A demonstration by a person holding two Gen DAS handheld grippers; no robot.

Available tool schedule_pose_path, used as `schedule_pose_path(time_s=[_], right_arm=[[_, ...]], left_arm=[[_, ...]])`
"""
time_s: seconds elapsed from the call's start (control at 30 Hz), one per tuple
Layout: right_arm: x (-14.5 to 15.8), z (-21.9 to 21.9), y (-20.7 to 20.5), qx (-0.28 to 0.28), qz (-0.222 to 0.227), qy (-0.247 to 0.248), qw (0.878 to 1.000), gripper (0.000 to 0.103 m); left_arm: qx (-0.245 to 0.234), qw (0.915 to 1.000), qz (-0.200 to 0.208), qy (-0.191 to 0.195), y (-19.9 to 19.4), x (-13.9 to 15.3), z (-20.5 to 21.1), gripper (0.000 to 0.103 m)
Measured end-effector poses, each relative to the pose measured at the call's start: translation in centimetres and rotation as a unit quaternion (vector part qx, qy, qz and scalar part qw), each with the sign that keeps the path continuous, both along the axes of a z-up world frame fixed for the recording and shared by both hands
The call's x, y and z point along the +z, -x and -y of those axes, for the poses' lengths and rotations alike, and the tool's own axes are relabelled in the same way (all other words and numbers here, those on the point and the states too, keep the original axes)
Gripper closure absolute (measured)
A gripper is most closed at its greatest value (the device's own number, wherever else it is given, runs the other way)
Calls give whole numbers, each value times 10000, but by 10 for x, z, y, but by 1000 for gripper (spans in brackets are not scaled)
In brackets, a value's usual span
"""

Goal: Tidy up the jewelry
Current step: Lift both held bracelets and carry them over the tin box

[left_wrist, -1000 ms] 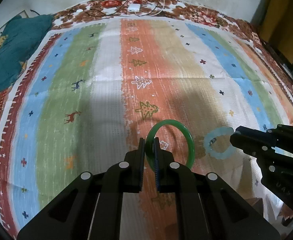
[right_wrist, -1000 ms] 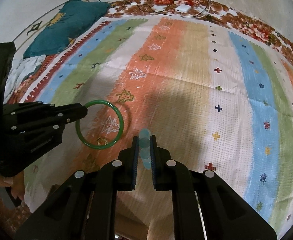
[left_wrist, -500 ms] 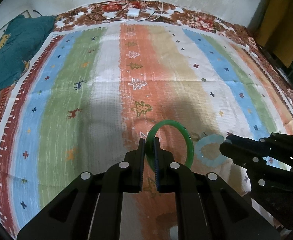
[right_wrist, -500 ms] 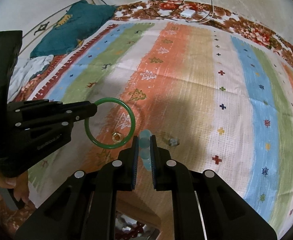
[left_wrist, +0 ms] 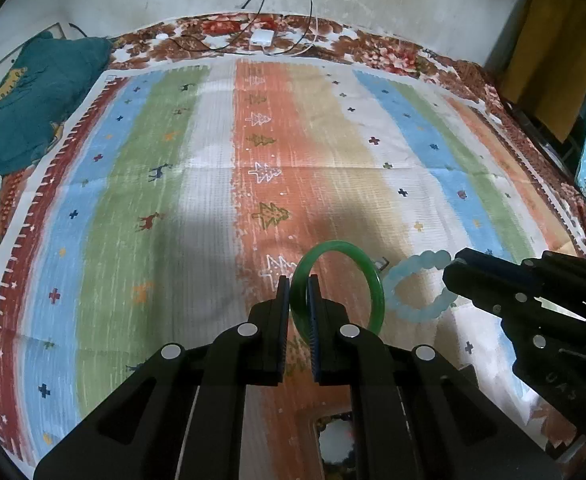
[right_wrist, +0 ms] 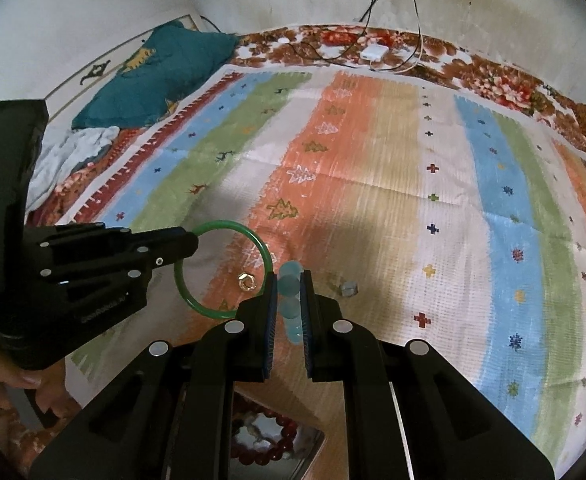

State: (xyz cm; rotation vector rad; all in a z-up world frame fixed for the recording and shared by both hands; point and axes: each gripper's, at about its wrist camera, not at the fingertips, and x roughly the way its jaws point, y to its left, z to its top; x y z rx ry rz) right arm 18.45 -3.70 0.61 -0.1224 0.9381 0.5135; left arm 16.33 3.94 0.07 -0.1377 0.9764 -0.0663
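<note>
Left tool (left_wrist: 297,280): clenched on rim of green bangle (left_wrist: 375,284); the ring stands upright, extending ahead and to the right of its tips, off the striped cloth (left_wrist: 213,184). Right tool (right_wrist: 289,276): clenched on pale blue bead bracelet (right_wrist: 291,280), beads stacked between the pads. The two pieces hang just beside each other, apart. On the cloth beyond the right tool's tips: small gold ring (right_wrist: 246,281) to their left, small grey piece (right_wrist: 348,288) to their right. Red bead bracelet (right_wrist: 271,436) in a tray beneath the right tool.
</note>
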Motion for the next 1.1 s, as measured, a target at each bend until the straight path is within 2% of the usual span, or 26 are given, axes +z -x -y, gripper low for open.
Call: schedule_pose_path(time_s=[0.47,1.1], right_arm=[[22,9,25,37,270,-256,9993,91],[30,18,54,229,272,-425,9985,91]], left_arm=[[-9,9998,181,115,21,13,0,95],[-141,9994,304,81,52,21,12,94]])
